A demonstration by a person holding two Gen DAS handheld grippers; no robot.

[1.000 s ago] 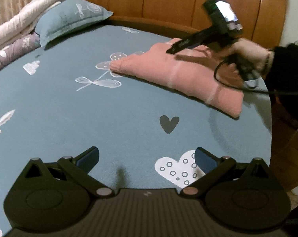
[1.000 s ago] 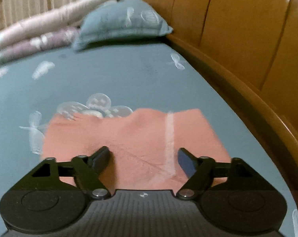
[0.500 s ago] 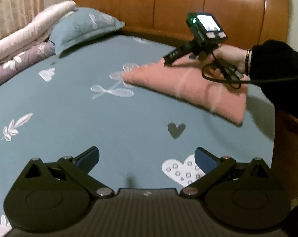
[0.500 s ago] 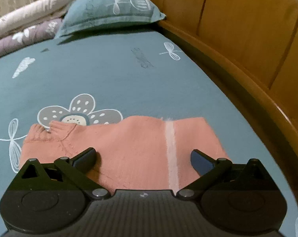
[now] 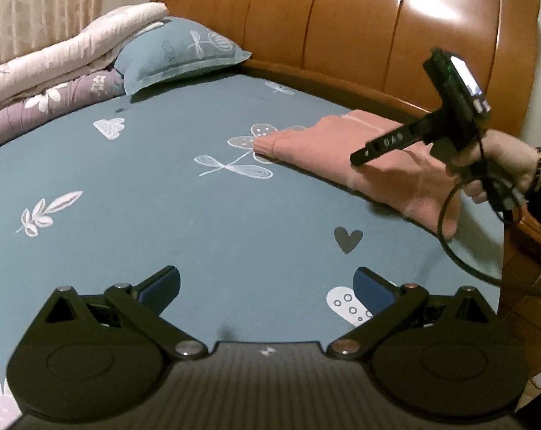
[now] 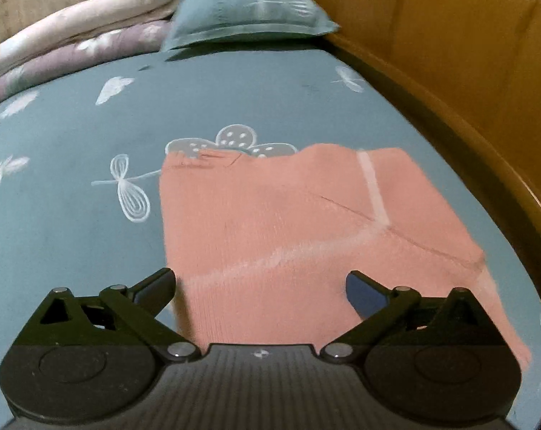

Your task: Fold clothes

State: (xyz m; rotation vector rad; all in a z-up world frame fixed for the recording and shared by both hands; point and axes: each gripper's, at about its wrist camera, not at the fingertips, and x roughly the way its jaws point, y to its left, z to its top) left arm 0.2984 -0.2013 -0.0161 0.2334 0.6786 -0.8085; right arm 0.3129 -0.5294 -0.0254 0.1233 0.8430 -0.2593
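A folded pink garment [image 6: 288, 222] with pale stripes lies flat on the blue patterned bed sheet [image 6: 73, 222], near the wooden headboard side. The same pink garment [image 5: 327, 147] appears at the right of the left wrist view. My right gripper [image 6: 259, 286] hangs above the garment's near part, jaws wide open with nothing between them. A person's hand [image 5: 503, 165] holds that right gripper [image 5: 363, 154] over the garment. My left gripper [image 5: 266, 283] is open over bare sheet, well short of the garment.
A blue pillow [image 5: 177, 53] and rolled quilts [image 5: 48, 71] lie at the far left of the bed. The wooden headboard [image 5: 360, 28] runs along the far and right side. The bed's edge [image 5: 499, 279] drops off at the right. A black cable [image 5: 460, 254] hangs from the right gripper.
The right gripper has pulled back and up from the garment, so more of it shows, and its jaws have spread wider. The left gripper drifted back slightly and stayed open.
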